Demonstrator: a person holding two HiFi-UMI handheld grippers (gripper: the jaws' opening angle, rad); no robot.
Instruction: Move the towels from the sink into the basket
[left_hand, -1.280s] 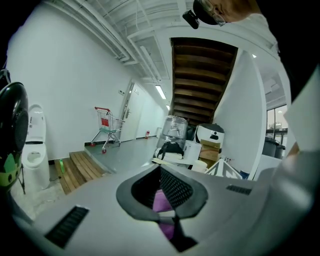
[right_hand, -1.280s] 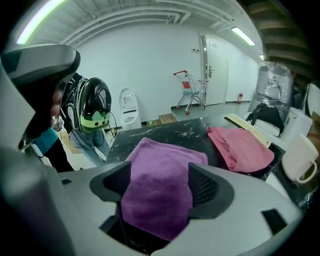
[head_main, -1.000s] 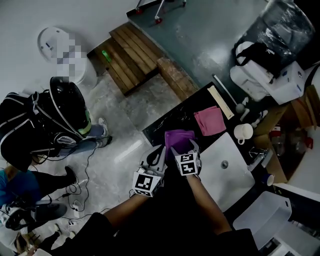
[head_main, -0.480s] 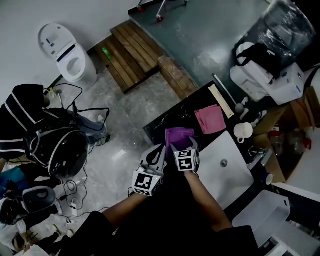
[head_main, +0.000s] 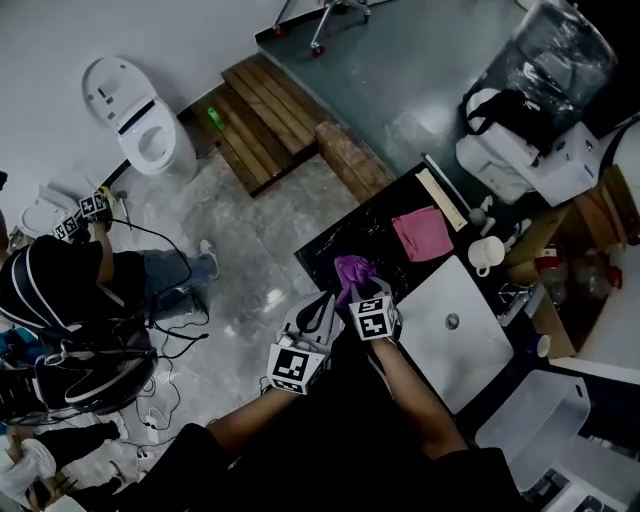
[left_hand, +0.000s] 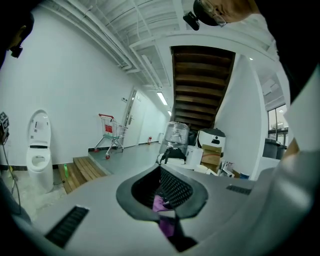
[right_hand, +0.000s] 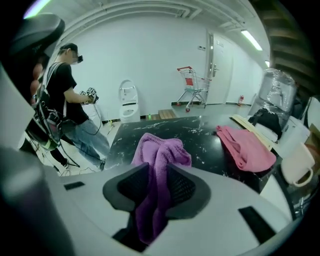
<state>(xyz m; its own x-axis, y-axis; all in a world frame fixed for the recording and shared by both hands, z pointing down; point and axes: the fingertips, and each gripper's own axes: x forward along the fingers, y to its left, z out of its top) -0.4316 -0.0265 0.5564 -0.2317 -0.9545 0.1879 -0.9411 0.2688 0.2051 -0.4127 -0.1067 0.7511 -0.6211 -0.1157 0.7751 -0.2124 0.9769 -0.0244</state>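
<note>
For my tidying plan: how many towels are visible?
2. The purple towel is between the right hand-held gripper's closing jaws; the pink towel lies on the black counter. Others may be hidden.

Dim, soft overhead view (fisheye-warped, dark-cornered close-ups)

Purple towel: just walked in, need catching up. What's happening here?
A person works two handheld grippers over the black counter. The right gripper is closing its jaws on the bunched purple towel. The left gripper beside it pinches a bit of the same cloth. A pink towel lies near the white sink.
</note>
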